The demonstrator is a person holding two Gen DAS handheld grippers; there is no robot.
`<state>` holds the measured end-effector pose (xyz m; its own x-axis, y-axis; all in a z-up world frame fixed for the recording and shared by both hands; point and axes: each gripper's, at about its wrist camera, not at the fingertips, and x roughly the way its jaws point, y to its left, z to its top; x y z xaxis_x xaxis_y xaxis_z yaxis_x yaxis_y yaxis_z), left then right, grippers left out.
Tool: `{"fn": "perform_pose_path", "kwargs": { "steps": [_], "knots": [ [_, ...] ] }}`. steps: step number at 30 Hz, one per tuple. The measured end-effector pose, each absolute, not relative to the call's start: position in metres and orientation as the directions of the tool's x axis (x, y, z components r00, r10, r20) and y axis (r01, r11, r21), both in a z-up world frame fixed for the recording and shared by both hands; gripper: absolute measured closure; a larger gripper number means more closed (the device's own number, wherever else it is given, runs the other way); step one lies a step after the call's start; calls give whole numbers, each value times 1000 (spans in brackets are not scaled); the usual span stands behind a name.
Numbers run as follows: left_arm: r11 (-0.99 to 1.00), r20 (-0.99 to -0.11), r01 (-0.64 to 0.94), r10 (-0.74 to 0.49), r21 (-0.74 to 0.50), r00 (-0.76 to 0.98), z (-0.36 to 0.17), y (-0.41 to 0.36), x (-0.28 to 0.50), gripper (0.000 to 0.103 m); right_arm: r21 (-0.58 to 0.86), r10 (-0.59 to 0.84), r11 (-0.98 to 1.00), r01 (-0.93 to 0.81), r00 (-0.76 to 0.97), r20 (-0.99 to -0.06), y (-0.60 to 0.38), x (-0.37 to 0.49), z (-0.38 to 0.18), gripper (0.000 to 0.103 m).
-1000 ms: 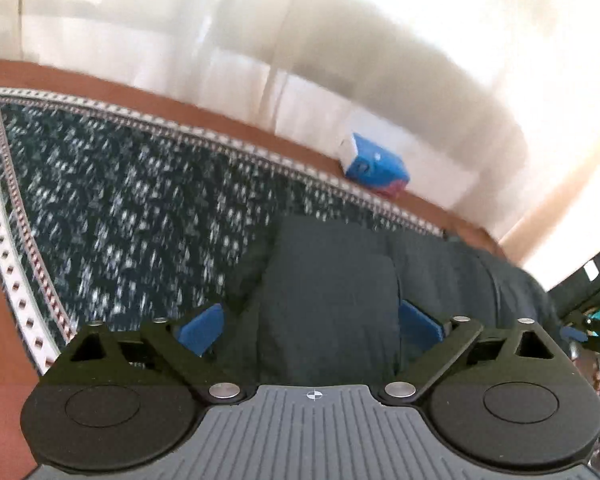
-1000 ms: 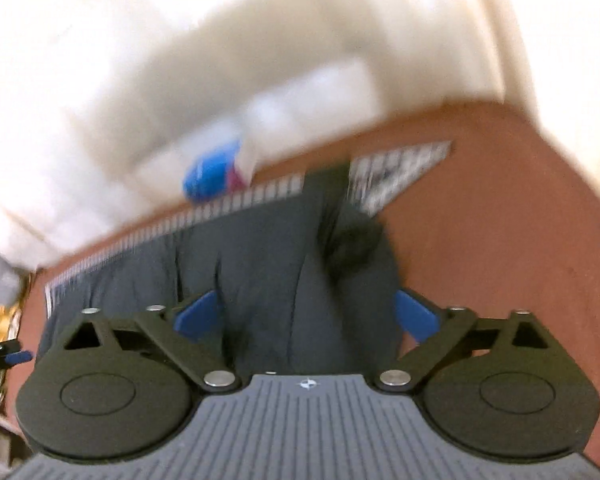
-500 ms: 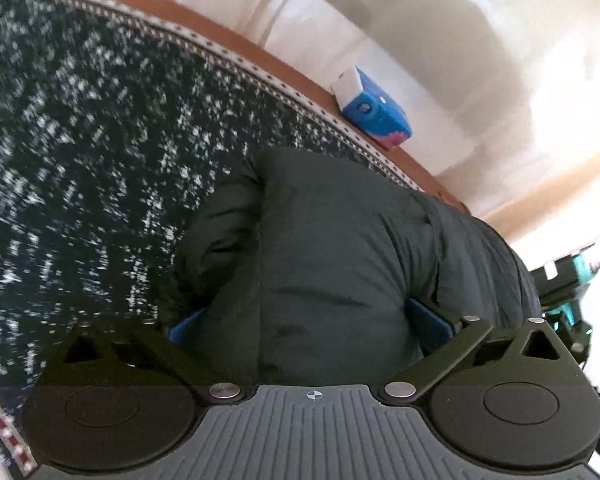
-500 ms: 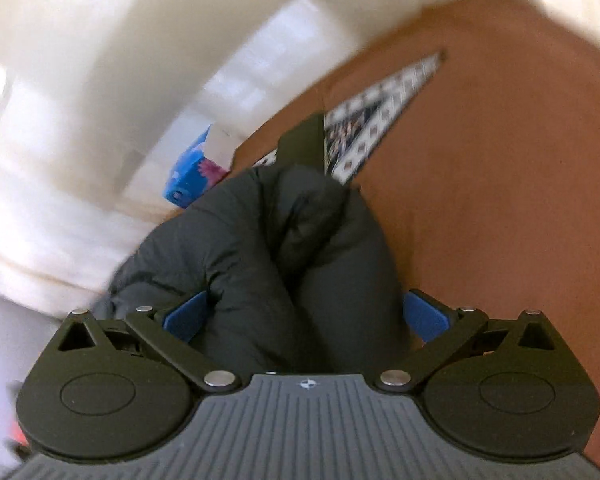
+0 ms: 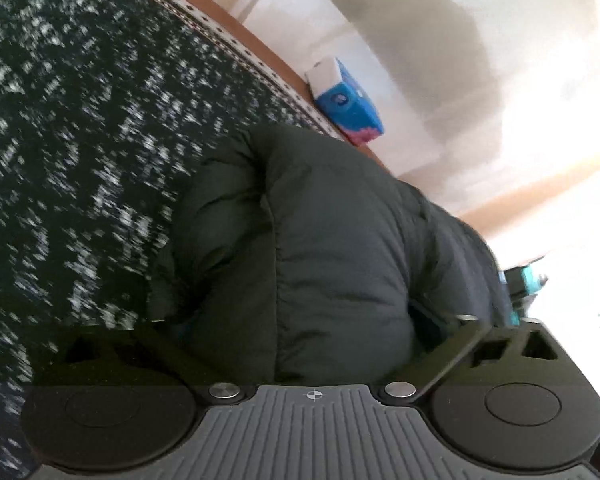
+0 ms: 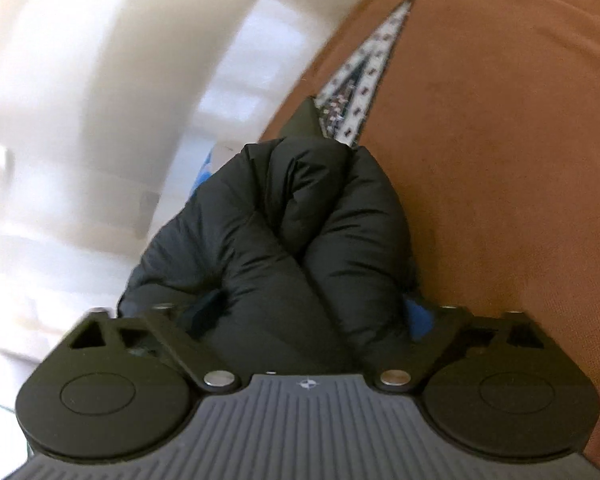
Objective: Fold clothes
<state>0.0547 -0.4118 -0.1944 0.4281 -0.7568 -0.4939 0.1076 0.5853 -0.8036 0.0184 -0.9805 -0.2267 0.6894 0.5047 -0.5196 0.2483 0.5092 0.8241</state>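
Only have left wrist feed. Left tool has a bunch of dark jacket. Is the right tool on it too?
Observer: Yes. The right tool has a bunched fold of the dark jacket filling the gap between its fingers.
Operator: What's under it on that side?
Observer: Brown floor, with only a thin corner of the patterned rug showing beyond the jacket.
Operator: I see a blue box by the wall. In your right view too?
Observer: Barely. Just a blue sliver of the box at the jacket's left edge; the jacket hides the rest.
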Motion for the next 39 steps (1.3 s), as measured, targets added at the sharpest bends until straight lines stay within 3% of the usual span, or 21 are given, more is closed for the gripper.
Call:
{"fn": "perform_pose_path", "kwargs": {
  "steps": [2,3,7,11,24,33,39],
  "knots": [
    [558,-464,118,-774,-822,431,-190,-412,51,41,821,482,498,278,699,-529,-976,12,-214,54],
    [555,-457,130,-778,-822,431,-187,-413,50,43,810,467,513,283,700,-540,-974,8,-205,62],
    [533,-424,171,-797,-829,430,-171,-410,46,66,800,427,533,276,728,-536,-970,-6,-175,75],
    [526,-391,274,-818,-805,422,-141,-417,46,76,825,409,521,219,784,-467,-971,-15,-143,79],
    [450,-256,490,-874,-747,412,-61,-478,101,78,806,324,587,76,890,-320,-999,-16,-35,80],
    [519,-283,506,-835,-689,471,-49,-577,138,78,747,278,660,81,897,-343,-1072,28,0,80],
    [637,-376,380,-733,-670,567,-80,-659,163,77,729,320,676,106,849,-420,-1156,99,-49,80]
  ]
}}
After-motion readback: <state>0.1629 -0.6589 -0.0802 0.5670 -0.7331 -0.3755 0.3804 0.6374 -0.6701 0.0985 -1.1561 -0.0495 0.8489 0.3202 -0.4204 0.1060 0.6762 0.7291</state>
